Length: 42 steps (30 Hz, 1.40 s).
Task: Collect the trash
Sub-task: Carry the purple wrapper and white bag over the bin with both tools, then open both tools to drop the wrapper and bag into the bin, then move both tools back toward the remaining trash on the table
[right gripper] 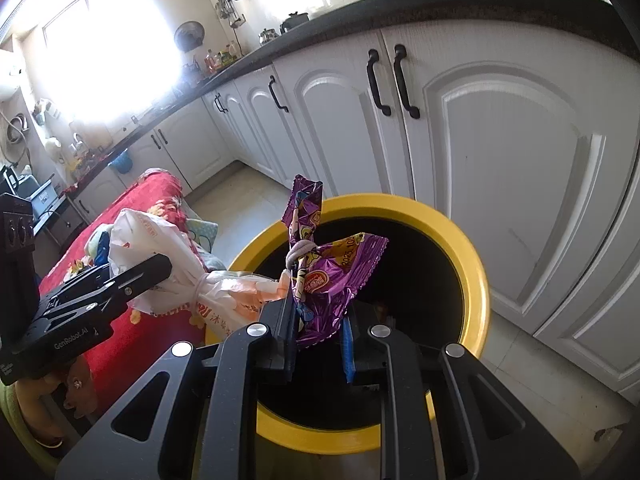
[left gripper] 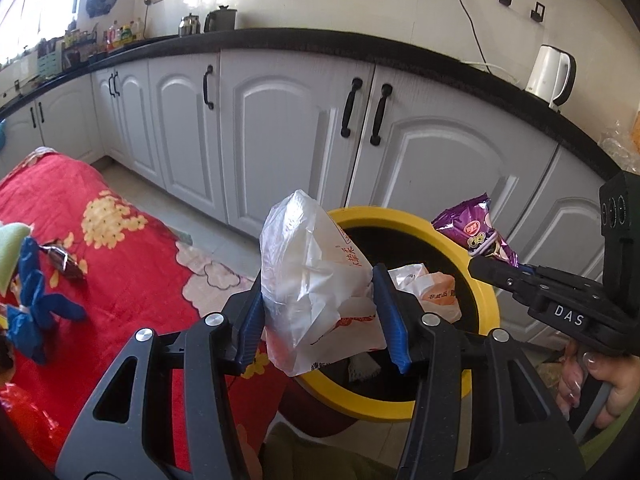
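My left gripper (left gripper: 322,312) is shut on a crumpled white plastic bag (left gripper: 308,272), which stands up between the blue pads (left gripper: 252,312). The bag's orange-printed end (left gripper: 434,288) reaches over the mouth of a yellow-rimmed bin (left gripper: 404,216). My right gripper (right gripper: 318,332) is shut on a purple snack wrapper (right gripper: 328,284), held upright above the bin (right gripper: 472,264). In the left wrist view the wrapper (left gripper: 476,228) and the right gripper (left gripper: 486,264) hover at the bin's right rim. The right wrist view shows the left gripper (right gripper: 160,268) with the bag (right gripper: 152,236) at the bin's left edge.
A red flowered cloth (left gripper: 120,272) covers the surface left of the bin, with a dark wrapper (left gripper: 64,262) and a blue item (left gripper: 32,312) on it. White cabinets (left gripper: 280,128) under a black counter (left gripper: 320,42) stand close behind the bin. A hand (left gripper: 600,380) holds the right gripper.
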Motion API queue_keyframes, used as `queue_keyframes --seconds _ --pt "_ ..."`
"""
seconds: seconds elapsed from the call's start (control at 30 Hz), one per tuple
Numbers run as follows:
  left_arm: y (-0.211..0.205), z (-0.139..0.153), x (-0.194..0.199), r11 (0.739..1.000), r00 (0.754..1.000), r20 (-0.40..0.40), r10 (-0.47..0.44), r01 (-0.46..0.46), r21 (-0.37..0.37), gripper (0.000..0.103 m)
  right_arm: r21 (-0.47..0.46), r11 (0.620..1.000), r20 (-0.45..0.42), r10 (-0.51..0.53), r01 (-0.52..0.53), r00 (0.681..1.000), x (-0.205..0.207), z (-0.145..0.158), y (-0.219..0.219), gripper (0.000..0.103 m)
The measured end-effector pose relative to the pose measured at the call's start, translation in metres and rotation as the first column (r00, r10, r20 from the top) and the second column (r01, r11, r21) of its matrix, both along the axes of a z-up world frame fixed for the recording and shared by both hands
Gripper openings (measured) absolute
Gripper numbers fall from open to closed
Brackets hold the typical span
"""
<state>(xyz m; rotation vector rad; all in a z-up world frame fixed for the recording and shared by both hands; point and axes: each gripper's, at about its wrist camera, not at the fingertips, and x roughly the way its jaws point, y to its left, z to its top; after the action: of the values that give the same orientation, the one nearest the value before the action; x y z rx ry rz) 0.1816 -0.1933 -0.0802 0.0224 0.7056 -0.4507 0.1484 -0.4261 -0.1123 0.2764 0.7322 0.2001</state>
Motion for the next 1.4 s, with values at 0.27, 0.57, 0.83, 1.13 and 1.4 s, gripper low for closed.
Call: queue_keyframes --seconds 0.27,0.57,0.83,1.13,1.4 --pt "0.001 -0.008 0.005 1.000 0.999 -0.031 0.008 -0.008 0.001 0.043 0.001 1.000 -0.025 0.003 -0.003 1.000 0.000 -0.008 0.001 0.019" --pt "0.009 -0.011 0.009 0.999 0.997 -0.069 0.035 -0.037 -0.032 0.060 -0.001 0.999 -0.021 -0.042 0.042 0.999 -0.001 -0.004 -0.004 0.049" --pt "0.023 -0.003 0.003 0.996 0.996 -0.065 0.061 -0.065 -0.064 0.085 -0.043 0.998 0.017 -0.046 0.047 0.999 -0.006 0.009 0.003 0.061" --pt "0.051 0.021 -0.012 0.988 0.993 -0.024 0.118 -0.119 -0.099 0.092 -0.103 0.994 0.088 -0.016 0.025 0.996 -0.014 0.034 0.029 0.075" --pt "0.076 0.045 -0.024 0.977 0.986 0.007 0.164 -0.162 -0.141 0.092 -0.126 0.992 0.143 0.026 -0.008 0.989 -0.019 0.059 0.053 0.079"
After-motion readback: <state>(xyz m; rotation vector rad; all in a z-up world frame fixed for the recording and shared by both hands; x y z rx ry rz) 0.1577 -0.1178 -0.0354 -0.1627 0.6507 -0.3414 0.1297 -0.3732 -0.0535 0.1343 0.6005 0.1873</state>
